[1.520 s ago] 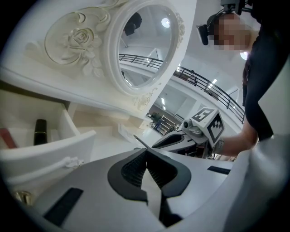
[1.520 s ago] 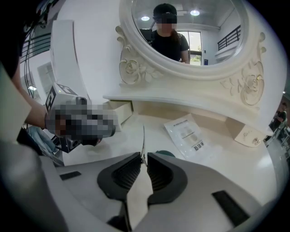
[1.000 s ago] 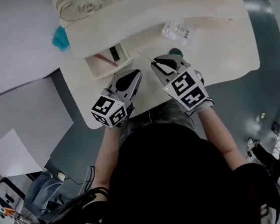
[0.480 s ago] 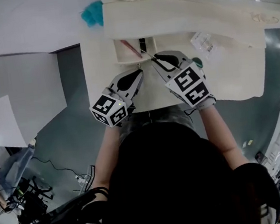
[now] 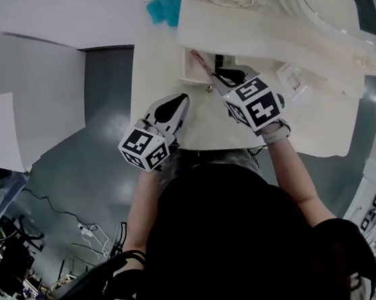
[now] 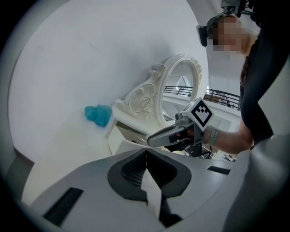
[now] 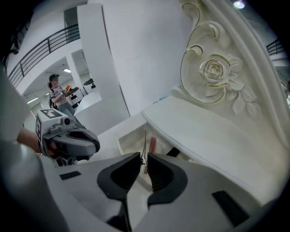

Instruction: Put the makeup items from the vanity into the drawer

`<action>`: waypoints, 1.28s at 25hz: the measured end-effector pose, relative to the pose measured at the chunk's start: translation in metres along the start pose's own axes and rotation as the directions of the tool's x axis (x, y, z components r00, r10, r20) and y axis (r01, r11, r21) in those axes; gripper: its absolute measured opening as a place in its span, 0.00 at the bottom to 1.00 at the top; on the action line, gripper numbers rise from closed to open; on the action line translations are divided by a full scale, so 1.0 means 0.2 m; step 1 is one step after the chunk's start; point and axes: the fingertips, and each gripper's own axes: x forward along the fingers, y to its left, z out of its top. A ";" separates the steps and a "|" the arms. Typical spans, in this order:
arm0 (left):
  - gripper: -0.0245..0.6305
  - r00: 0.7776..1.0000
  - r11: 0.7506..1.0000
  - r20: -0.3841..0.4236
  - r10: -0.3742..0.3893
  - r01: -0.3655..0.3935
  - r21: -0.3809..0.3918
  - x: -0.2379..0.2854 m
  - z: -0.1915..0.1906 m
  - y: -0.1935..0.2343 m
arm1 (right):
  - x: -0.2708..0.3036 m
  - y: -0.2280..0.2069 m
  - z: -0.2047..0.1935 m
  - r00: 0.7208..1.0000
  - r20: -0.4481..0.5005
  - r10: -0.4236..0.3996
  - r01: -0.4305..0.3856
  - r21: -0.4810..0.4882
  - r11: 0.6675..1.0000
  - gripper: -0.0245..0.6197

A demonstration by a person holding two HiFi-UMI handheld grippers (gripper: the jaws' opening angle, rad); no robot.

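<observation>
My right gripper (image 5: 220,76) is shut on a thin dark stick (image 7: 144,144), held at the open drawer (image 5: 191,77) of the cream vanity (image 5: 163,60). The stick's far end points down into the drawer. A pink pencil (image 7: 152,143) and a black item (image 7: 172,152) lie inside the drawer. My left gripper (image 5: 180,101) hangs shut and empty over the vanity top, just left of the right one. In the left gripper view the jaws (image 6: 146,159) are pressed together, and the right gripper (image 6: 171,134) shows beyond them.
An ornate carved mirror frame (image 7: 213,72) rises behind the raised shelf (image 7: 199,131) over the drawer. A teal fluffy thing (image 5: 165,8) sits at the vanity's back left corner. A clear plastic packet (image 5: 293,77) lies on the top to the right.
The right gripper has carried the thin stick left, from the vanity top to over the open drawer. The head view has swung round. The left gripper stays shut beside it.
</observation>
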 end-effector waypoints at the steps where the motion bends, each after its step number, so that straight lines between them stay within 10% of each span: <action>1: 0.06 1.000 1.000 0.006 0.004 -0.004 -0.002 -0.01 0.00 0.01 | 0.02 -0.01 0.00 1.000 -0.019 -0.006 0.006 0.003 1.000 0.13; 20: 0.06 0.999 1.000 0.020 0.025 -0.025 -0.007 -0.04 0.02 0.06 | 0.05 0.02 0.05 1.000 -0.017 -0.023 0.022 -0.064 0.998 0.13; 32: 0.06 0.998 0.999 -0.028 -0.047 0.048 0.023 0.05 0.00 -0.04 | -0.14 0.14 0.09 0.978 0.204 0.050 -0.027 -0.113 0.993 0.07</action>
